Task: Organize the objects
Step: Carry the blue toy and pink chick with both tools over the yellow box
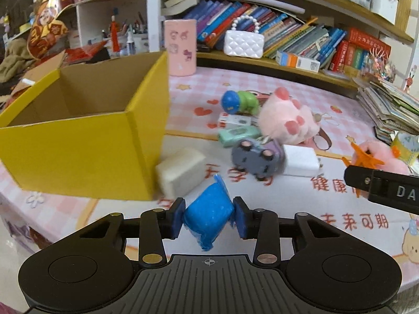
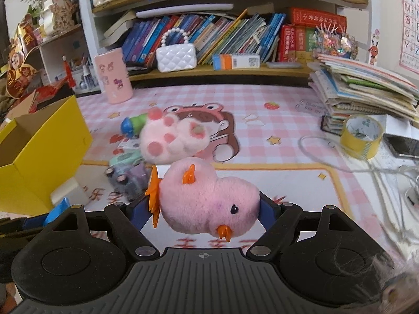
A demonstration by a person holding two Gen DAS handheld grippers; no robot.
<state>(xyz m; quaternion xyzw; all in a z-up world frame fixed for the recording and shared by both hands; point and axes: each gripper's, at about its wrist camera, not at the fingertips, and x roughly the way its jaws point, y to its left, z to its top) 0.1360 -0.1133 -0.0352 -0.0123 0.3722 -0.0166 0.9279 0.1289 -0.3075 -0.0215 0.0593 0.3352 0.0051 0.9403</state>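
My left gripper is shut on a small blue cup-shaped packet, pads pressing both its sides, just in front of the near right corner of the open yellow box. My right gripper is shut on a pink plush chick with orange feet and beak, held above the mat. In the left wrist view the right gripper's black finger and the chick show at the right edge. The yellow box stands at the left in the right wrist view.
On the pink mat lie a white sponge block, a purple toy car, a white charger, a pink plush paw, a green-blue toy and a mint case. A tape roll, cables and stacked books sit right; a pink cup behind.
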